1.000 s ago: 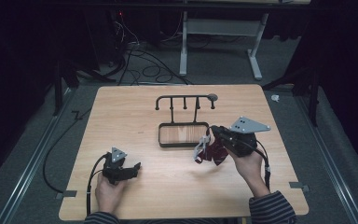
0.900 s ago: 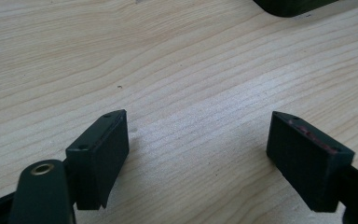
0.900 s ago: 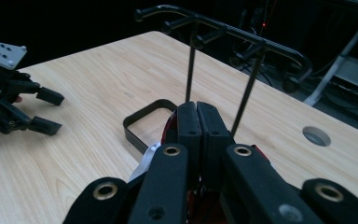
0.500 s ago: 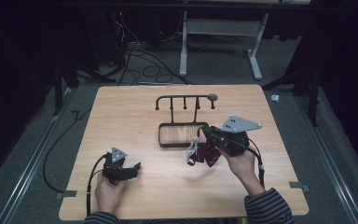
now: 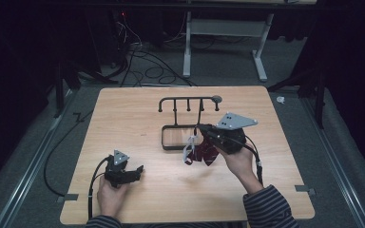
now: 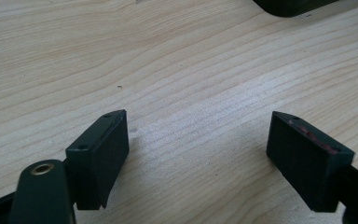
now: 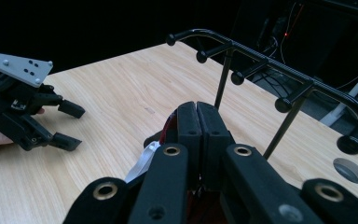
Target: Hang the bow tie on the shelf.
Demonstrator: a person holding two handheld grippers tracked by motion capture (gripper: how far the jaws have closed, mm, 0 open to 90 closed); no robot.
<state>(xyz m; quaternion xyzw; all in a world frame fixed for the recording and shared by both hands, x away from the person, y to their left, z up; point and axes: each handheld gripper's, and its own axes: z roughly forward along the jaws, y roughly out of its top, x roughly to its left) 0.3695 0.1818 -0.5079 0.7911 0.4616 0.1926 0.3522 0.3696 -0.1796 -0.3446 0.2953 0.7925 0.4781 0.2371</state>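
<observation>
- At the near edge of the wooden table [image 5: 138,118], the person's left hand [image 5: 110,194] rests on the wood and holds the left gripper [image 5: 137,172] low over the surface, its jaws spread wide with nothing between them; the left gripper view shows only bare wood grain in the gap.
- Farther in and to the right, the person's right hand [image 5: 237,161], in a striped sleeve [image 5: 271,209], carries the right gripper [image 5: 196,140] above the table, its grey three-cornered plate uppermost.
- Its jaws are pressed together on a dark red cloth item with pale straps [image 5: 200,153]; what kind of item it is cannot be told. It hangs from the jaw tips, clear of the table, just in front of the rack's base.
- In the right gripper view the two pads [image 7: 189,122] meet flat, with red fabric and a pale strap showing below them.
- Beyond stands a black metal rack [image 5: 188,100], a bar of short pegs on thin uprights above an open rectangular base.
- Past the table's far edge, cables lie on grey carpet near a white table frame [image 5: 223,33].
</observation>
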